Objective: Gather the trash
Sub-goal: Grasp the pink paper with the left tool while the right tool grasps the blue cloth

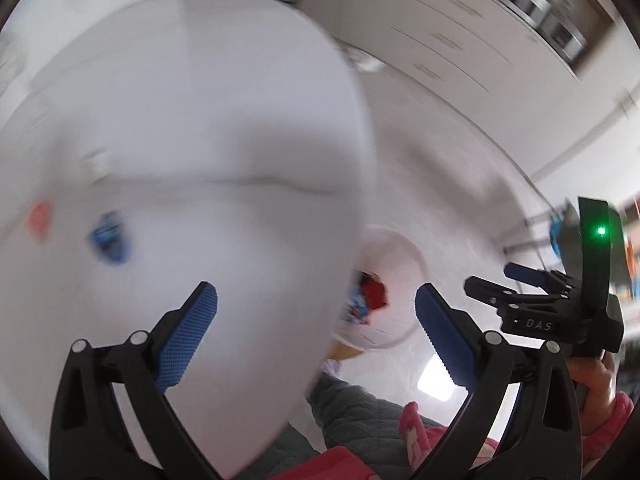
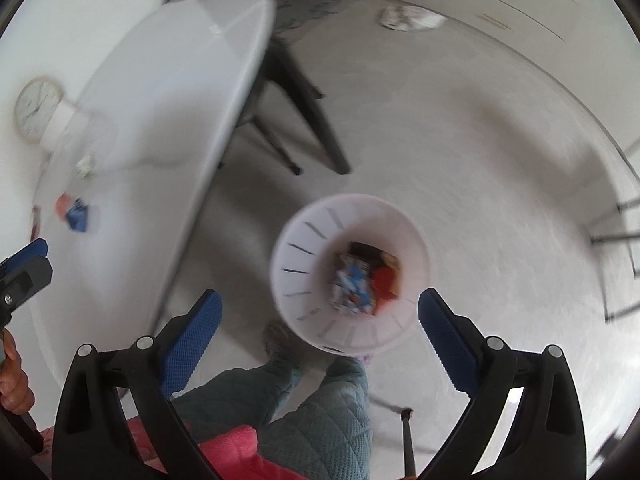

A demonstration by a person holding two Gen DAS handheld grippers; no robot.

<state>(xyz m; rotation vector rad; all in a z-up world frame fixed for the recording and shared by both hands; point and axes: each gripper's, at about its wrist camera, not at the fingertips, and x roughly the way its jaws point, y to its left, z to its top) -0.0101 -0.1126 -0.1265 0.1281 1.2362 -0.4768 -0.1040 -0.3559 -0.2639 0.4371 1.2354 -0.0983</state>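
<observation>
**Hovering open-jawed between bin and table, wrappers left to fetch**

Hanging above the white waste bin (image 2: 350, 274), the right gripper (image 2: 320, 336) is seen with its blue pads spread wide and nothing between them. The left gripper (image 1: 316, 332) is likewise held fully open and empty, over the edge of the white table (image 1: 180, 120) just beside the bin.

Several wrappers, red, blue and dark, already lie at the bottom of the bin. More trash is left on the table, well apart from the bin: a blue wrapper (image 2: 78, 214) with an orange scrap (image 2: 63, 203) touching it, and a small pale scrap (image 2: 85, 166) a little beyond them.

Risks are judged as follows. Both views are smeared, so a reach made at this pace could overshoot the thin, flat wrappers, or they could be pushed across the smooth tabletop rather than pinched. Because the blue and orange pieces touch, one may be dragged off the table edge while the other is lifted. A light wrapper released off-centre could miss the bin's rim and land on the floor (image 2: 460, 160). The bin, standing at the person's feet, could also be knocked.

The floor around the bin is pale and plain. A dark-legged chair (image 2: 296, 120) stands by the table, a crumpled white item (image 2: 412, 18) lies far beyond the bin near white cabinets, and a round clock (image 2: 38, 106) shows past the table.
</observation>
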